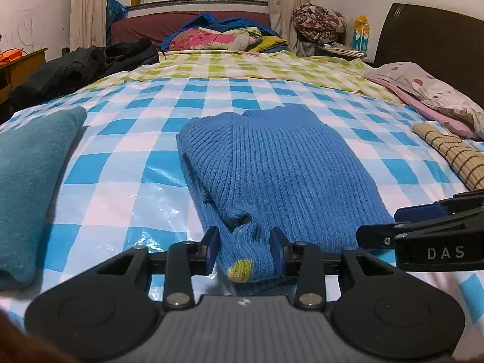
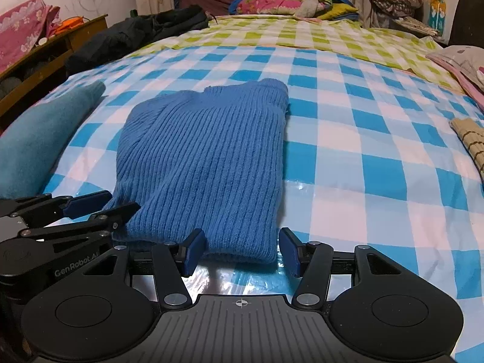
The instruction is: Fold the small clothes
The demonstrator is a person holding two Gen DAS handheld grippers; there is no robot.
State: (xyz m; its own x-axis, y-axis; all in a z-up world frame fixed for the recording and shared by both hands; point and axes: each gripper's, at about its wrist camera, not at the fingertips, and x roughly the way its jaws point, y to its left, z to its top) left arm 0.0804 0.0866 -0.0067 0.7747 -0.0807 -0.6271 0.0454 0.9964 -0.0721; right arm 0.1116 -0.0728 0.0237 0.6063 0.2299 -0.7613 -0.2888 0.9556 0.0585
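Observation:
A folded blue ribbed sweater [image 1: 287, 166] [image 2: 205, 151] lies on the blue-and-white checked plastic sheet [image 1: 121, 166] over the bed. My left gripper [image 1: 244, 242] stands open at the sweater's near left corner. A bunched bit of knit with a yellow spot [image 1: 240, 269] sits loosely between its blue pads. My right gripper [image 2: 240, 248] is open wide at the near right edge, straddling the hem, with its pads clear of the cloth. Each gripper shows in the other's view: the right gripper [image 1: 378, 227] and the left gripper [image 2: 121, 201].
A folded teal cloth [image 1: 30, 181] [image 2: 39, 139] lies left of the sweater, a beige plaid cloth [image 1: 453, 157] right. A black jacket [image 1: 75, 69], pink pillows [image 1: 438, 96] and heaped bedding [image 1: 217, 36] lie farther back. A wooden desk [image 2: 60, 45] stands left.

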